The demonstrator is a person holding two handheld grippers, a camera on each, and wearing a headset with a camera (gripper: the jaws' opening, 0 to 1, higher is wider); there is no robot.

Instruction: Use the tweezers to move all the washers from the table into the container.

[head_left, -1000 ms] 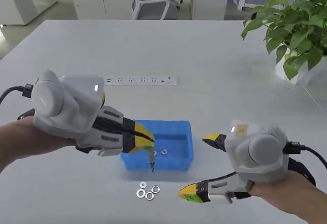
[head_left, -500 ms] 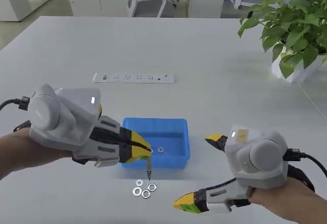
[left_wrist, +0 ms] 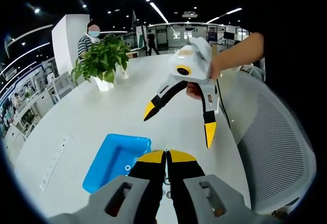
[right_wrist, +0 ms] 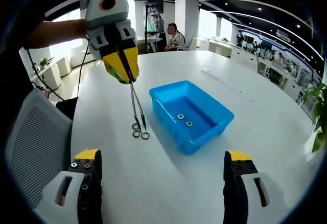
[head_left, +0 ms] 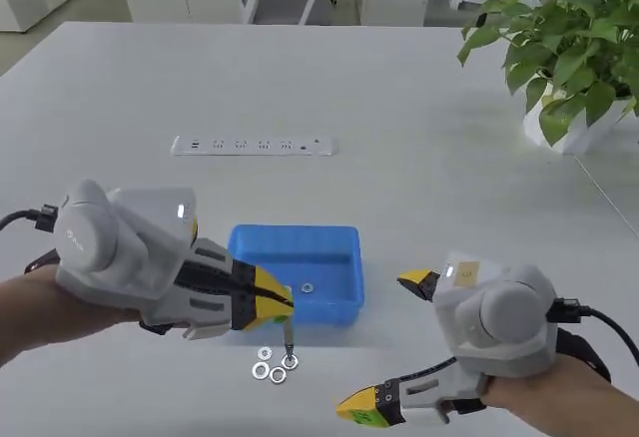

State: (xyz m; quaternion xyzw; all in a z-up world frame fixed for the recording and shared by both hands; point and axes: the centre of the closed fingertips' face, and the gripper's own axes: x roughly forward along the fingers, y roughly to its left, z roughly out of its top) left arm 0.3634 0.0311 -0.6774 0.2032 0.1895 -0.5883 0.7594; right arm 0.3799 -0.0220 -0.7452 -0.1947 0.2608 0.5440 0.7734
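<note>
The left tool (head_left: 285,302) is clamped on tweezers (head_left: 288,341), tips at the washers (head_left: 271,365) on the surface (head_left: 449,158) just beside the container (head_left: 295,235); the right tool (head_left: 374,345) is spread wide, holding nothing; washers judged light, hard, slippery, best pinched across the rim.

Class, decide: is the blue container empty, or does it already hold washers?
Not empty. The right gripper view shows two washers lying on the floor of the blue container.

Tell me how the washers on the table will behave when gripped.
The washers look thin, flat and shiny, so they probably slip from the tweezers easily. Lying flat on the smooth table, they would likely slide, not roll.
</note>
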